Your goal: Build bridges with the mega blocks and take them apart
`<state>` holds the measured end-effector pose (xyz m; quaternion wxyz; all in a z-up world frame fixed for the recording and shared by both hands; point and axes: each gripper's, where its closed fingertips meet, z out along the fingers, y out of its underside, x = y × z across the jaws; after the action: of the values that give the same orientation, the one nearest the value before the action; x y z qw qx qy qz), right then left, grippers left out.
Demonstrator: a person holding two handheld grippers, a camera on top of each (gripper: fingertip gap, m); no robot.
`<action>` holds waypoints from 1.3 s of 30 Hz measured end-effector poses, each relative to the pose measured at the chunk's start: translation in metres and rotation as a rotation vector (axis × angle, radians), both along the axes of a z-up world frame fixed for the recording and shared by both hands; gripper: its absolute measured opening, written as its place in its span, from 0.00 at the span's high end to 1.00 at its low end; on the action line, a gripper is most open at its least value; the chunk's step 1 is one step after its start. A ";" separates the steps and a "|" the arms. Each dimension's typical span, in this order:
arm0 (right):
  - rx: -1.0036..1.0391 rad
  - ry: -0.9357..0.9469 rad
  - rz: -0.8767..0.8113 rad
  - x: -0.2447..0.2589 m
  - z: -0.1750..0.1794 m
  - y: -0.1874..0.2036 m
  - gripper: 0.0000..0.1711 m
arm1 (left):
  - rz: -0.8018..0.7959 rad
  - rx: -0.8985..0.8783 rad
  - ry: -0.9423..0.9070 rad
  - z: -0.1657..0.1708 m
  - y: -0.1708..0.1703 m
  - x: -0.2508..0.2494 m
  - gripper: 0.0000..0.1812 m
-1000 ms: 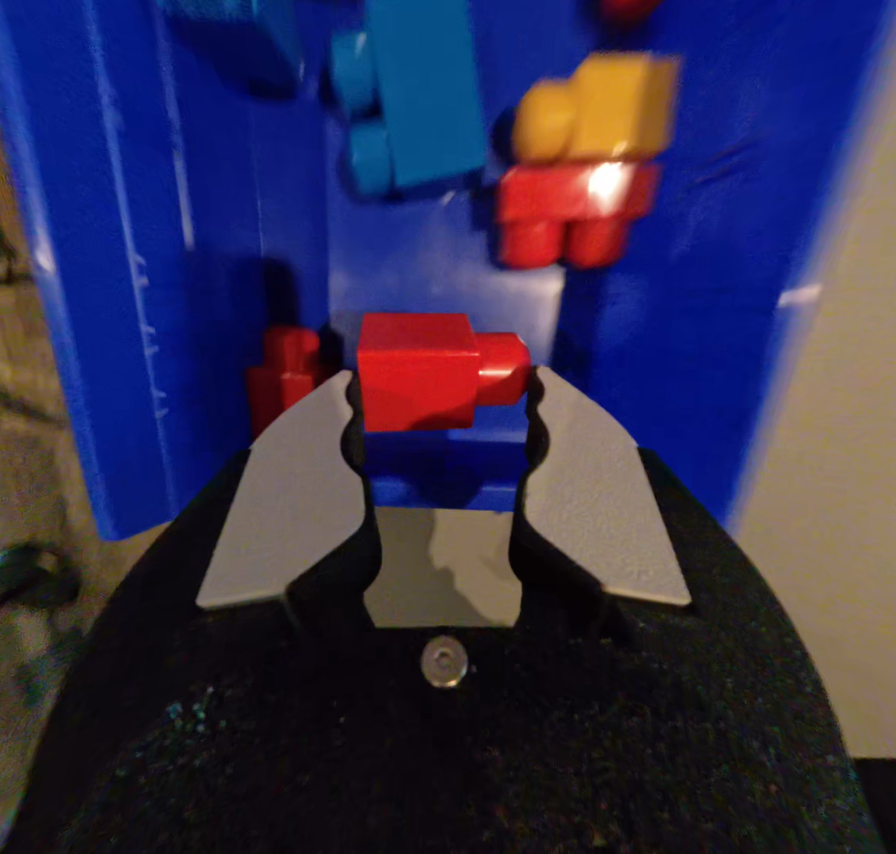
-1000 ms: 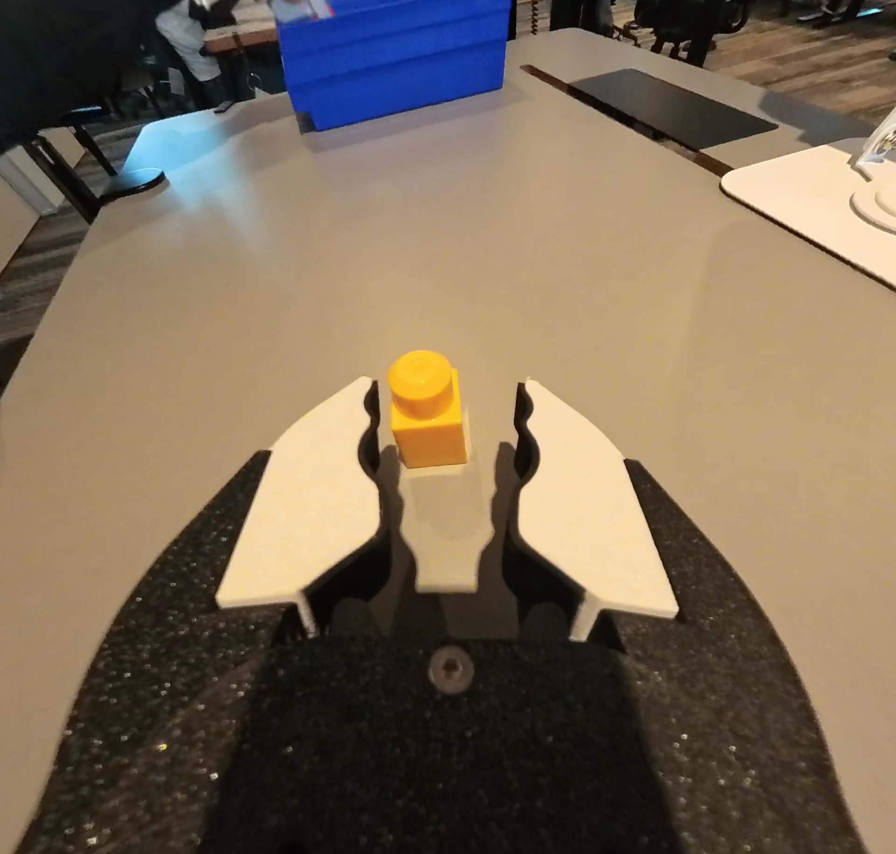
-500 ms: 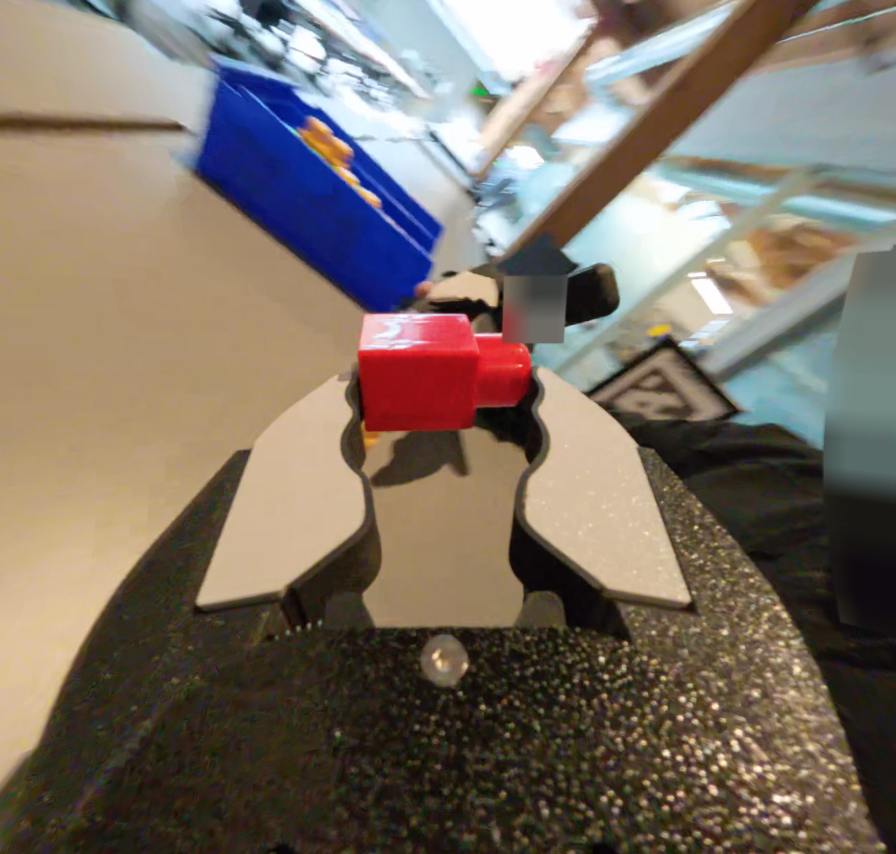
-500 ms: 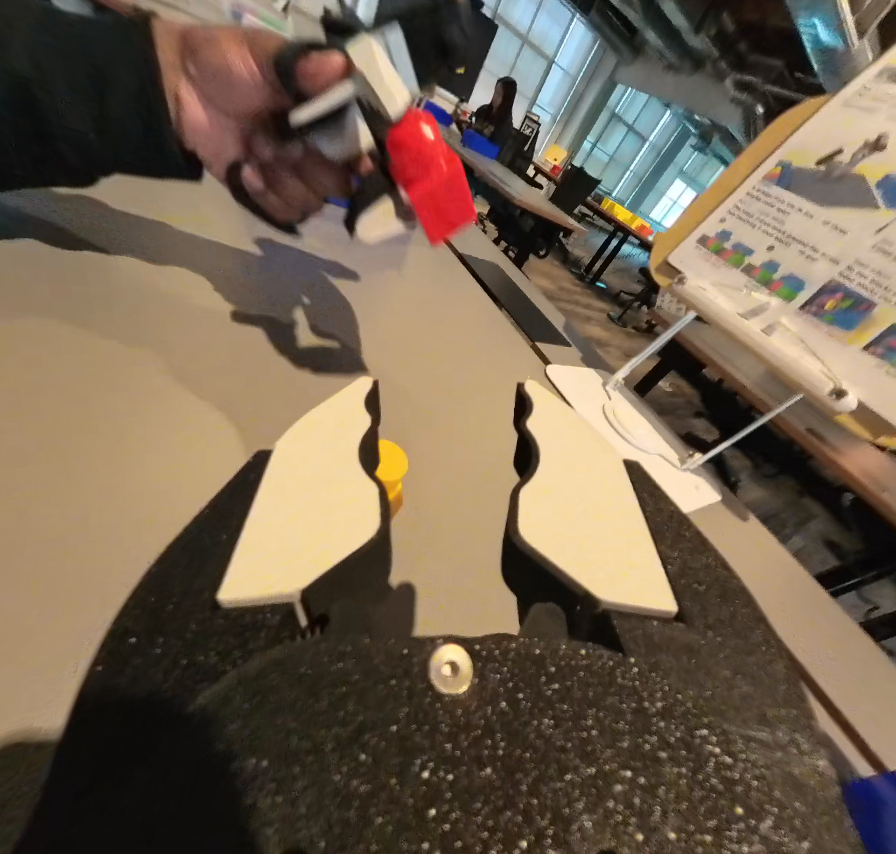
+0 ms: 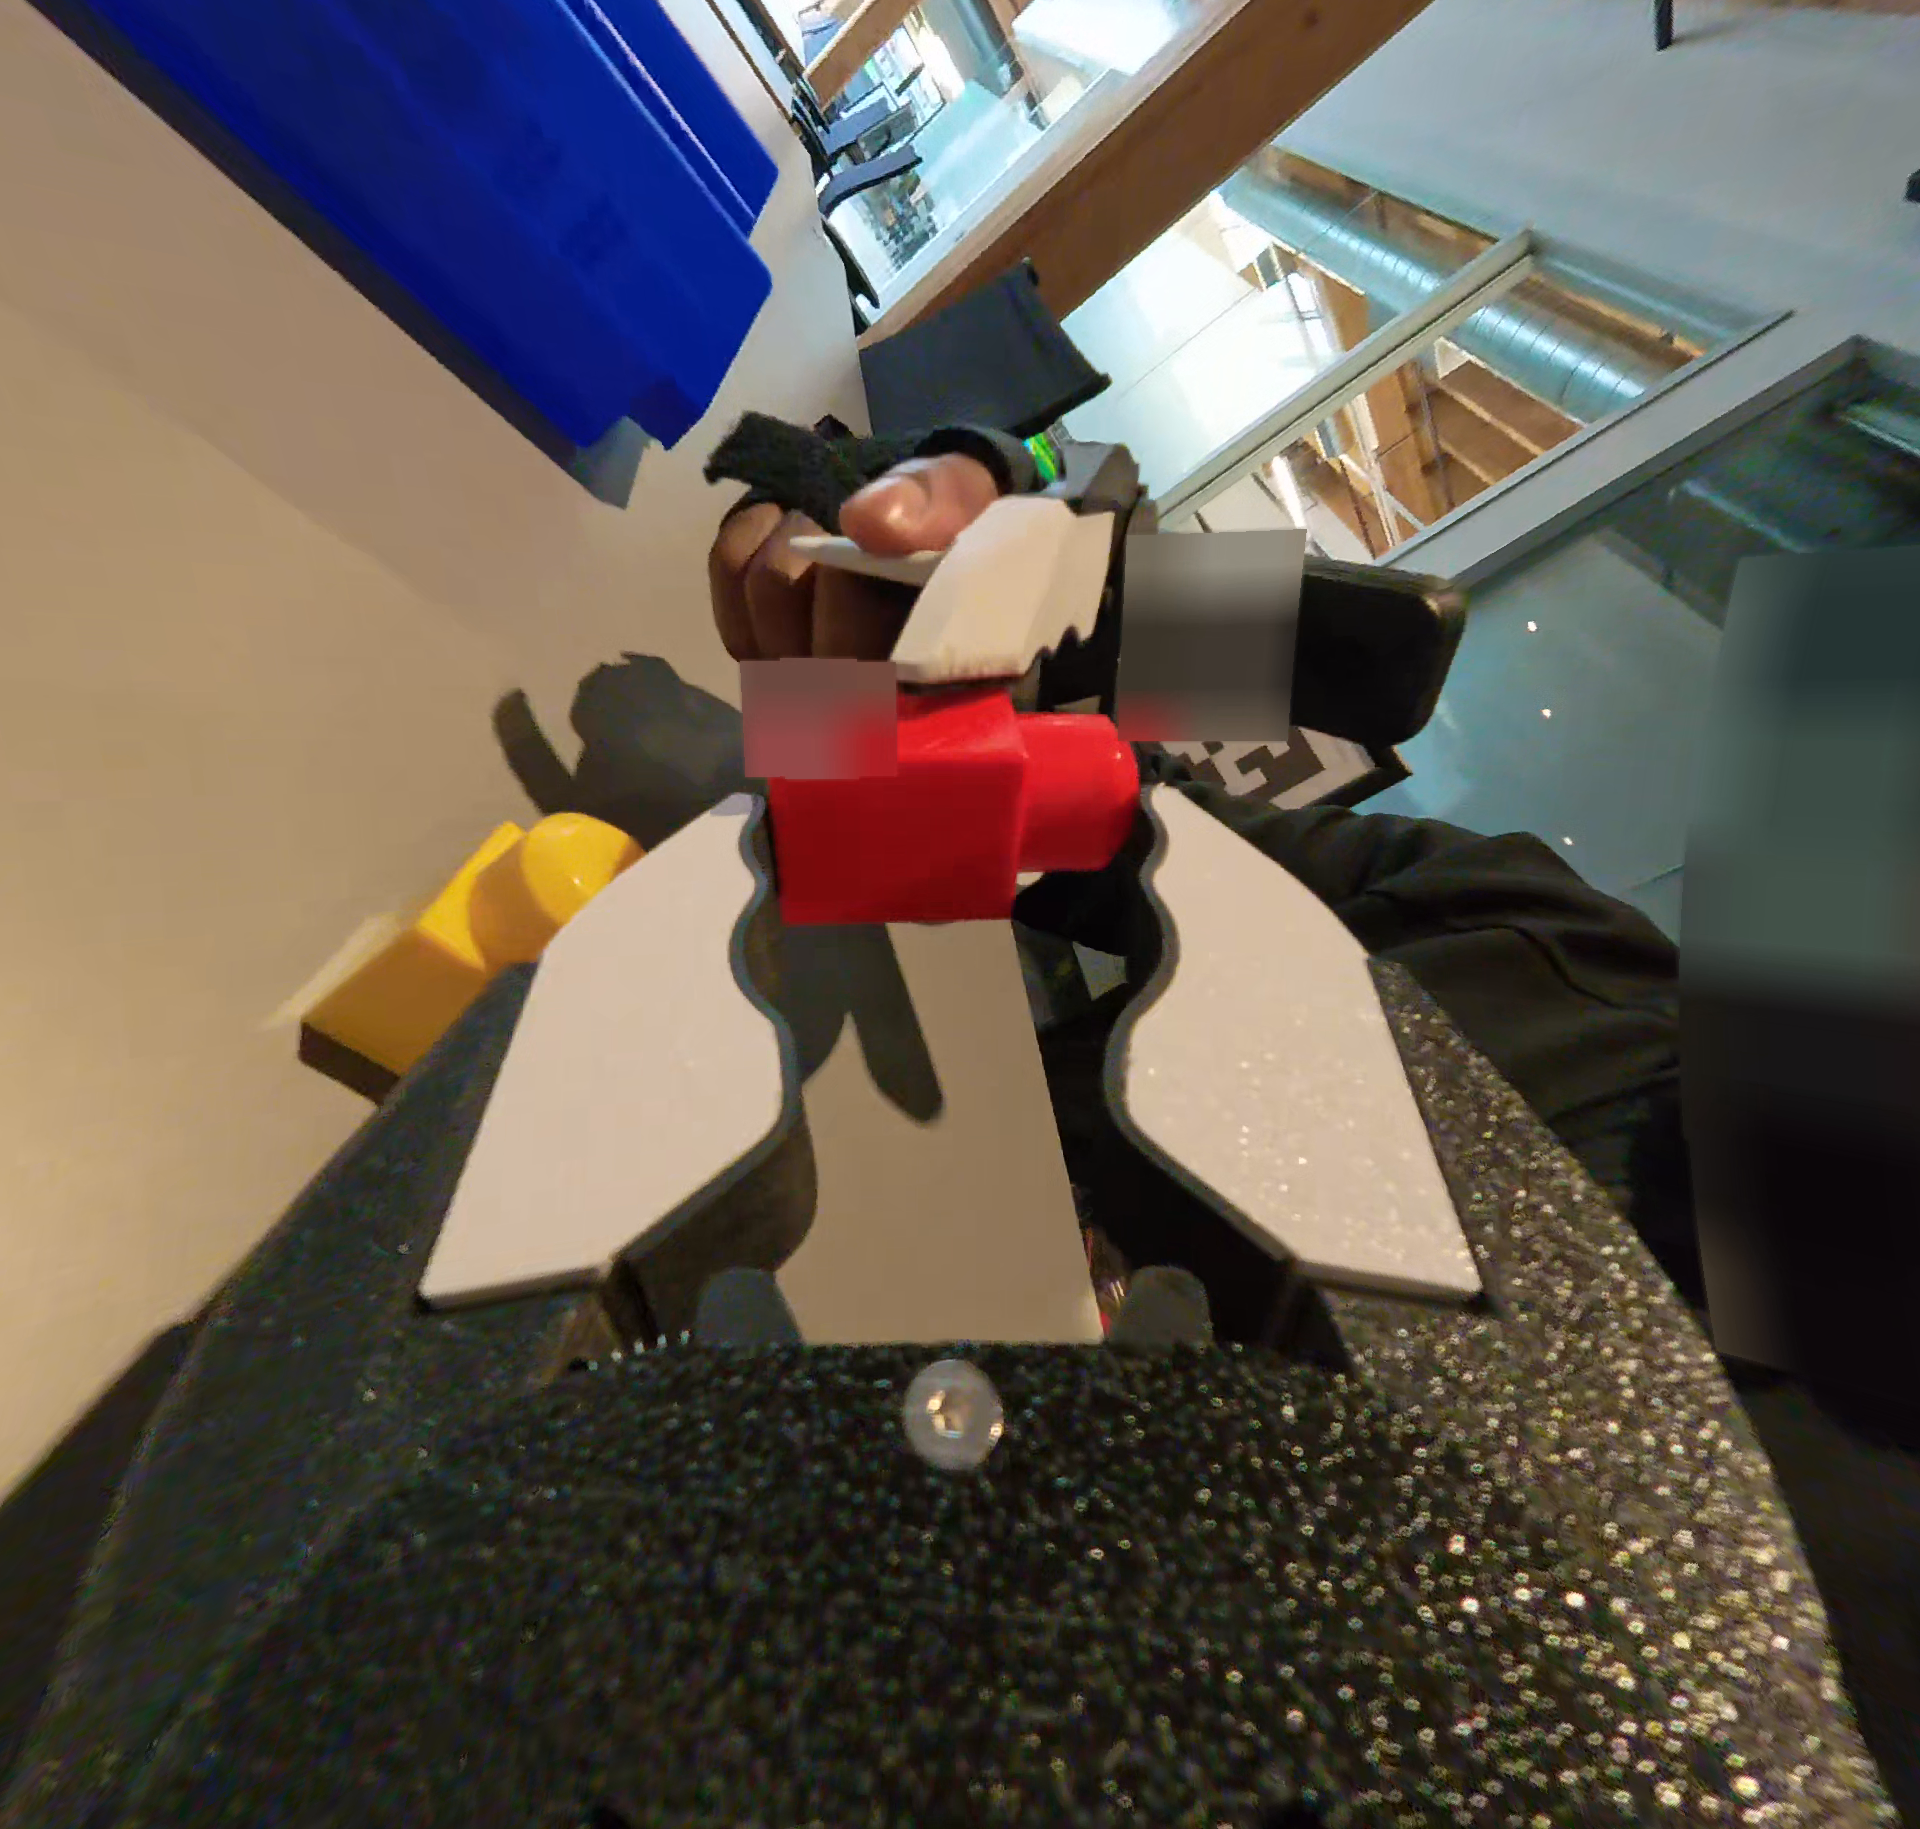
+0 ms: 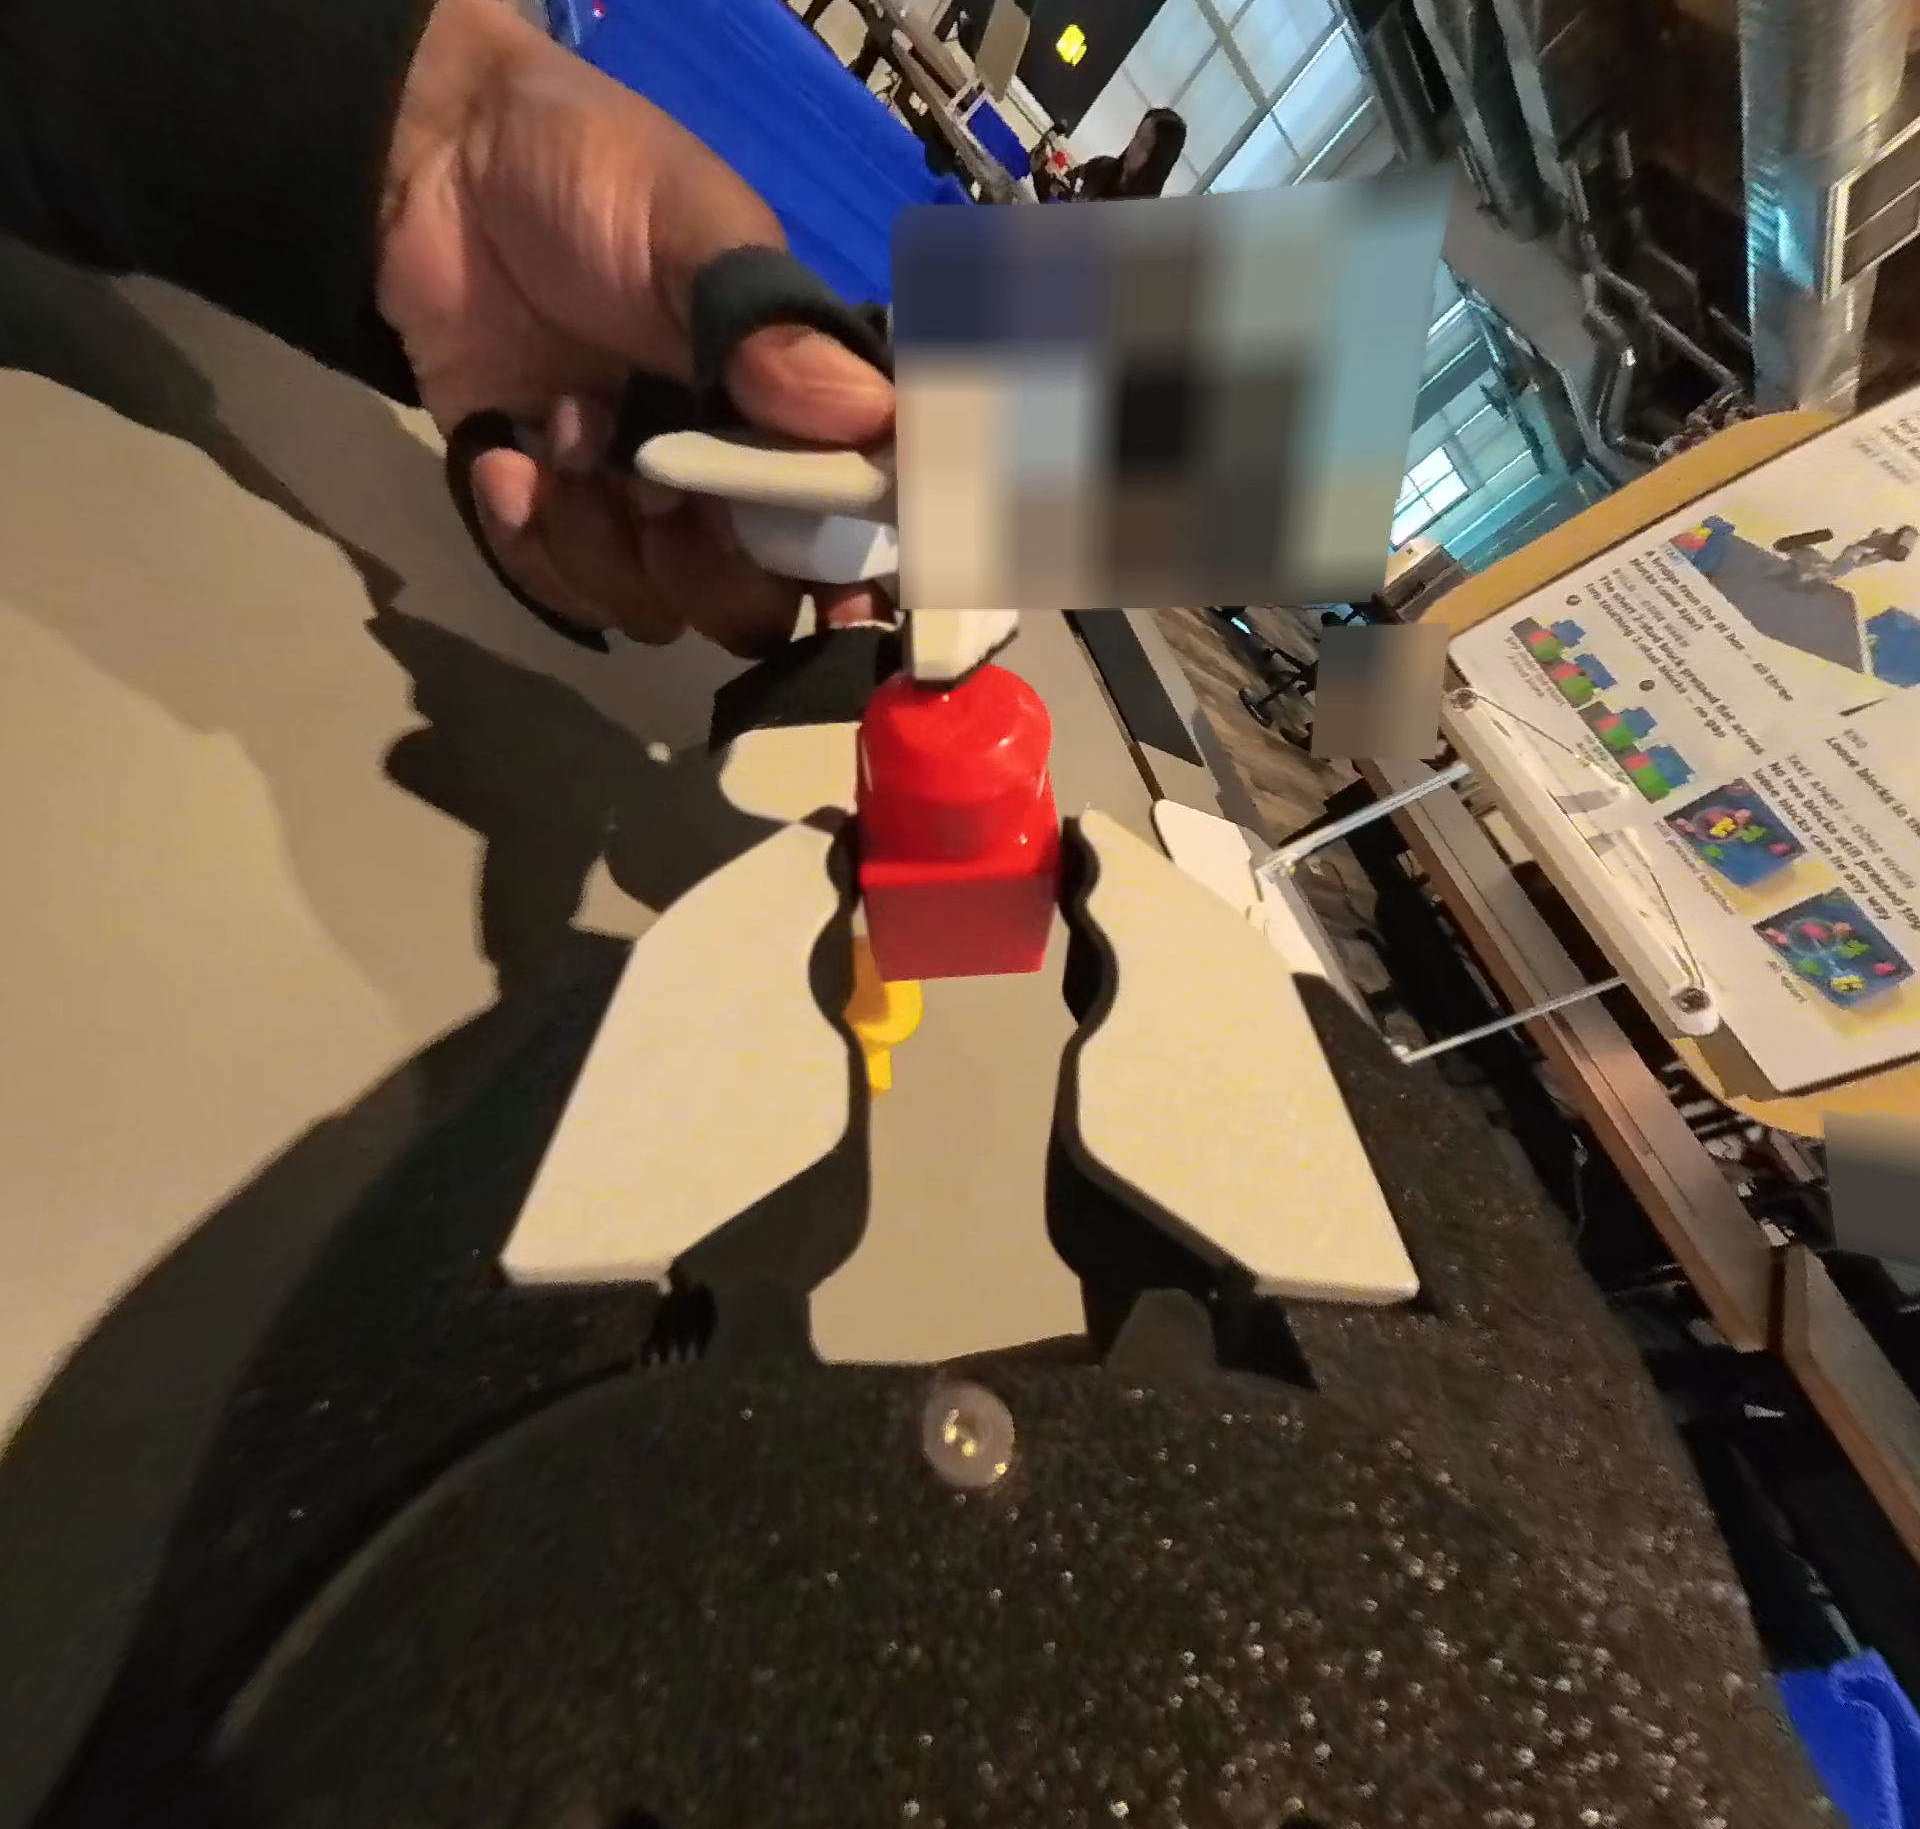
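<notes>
Your blue bin (image 5: 395, 148) stands at the table's (image 5: 156, 636) far end; its contents can't be made out. Your left gripper (image 5: 951, 823) is clamped on the red block (image 5: 904, 834), stud sideways, held above the table. Your right gripper (image 6: 956, 875) is spread wide with the red block between its fingers; whether they touch it is unclear. The yellow block (image 5: 468, 948) sits on the table just below. An instruction board (image 6: 1714, 740) stands at your right.

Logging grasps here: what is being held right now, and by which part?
The left gripper clamps the red block endwise, base against one finger, stud against the other.
</notes>
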<state>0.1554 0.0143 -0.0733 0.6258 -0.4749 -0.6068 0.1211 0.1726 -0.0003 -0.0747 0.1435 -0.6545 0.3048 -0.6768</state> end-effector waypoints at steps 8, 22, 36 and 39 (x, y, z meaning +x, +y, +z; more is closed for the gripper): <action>-0.312 0.009 0.010 0.024 -0.008 0.015 0.79 | 0.280 0.198 -0.060 0.009 0.049 -0.033 0.48; -0.672 -0.277 -0.026 0.032 -0.097 0.015 0.78 | 0.296 0.284 0.190 -0.042 0.066 -0.050 0.51; -0.633 -0.309 -0.026 0.042 -0.099 0.015 0.61 | 0.507 0.858 0.170 0.007 0.077 -0.067 0.54; -0.631 -0.299 0.014 0.051 -0.096 0.012 0.59 | 0.611 0.984 0.191 0.031 0.081 -0.090 0.56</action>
<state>0.2062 0.0259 -0.1689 0.3514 -0.6533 -0.6277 0.2360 0.0823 0.0802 -0.0441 0.5908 -0.6273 0.3923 -0.3219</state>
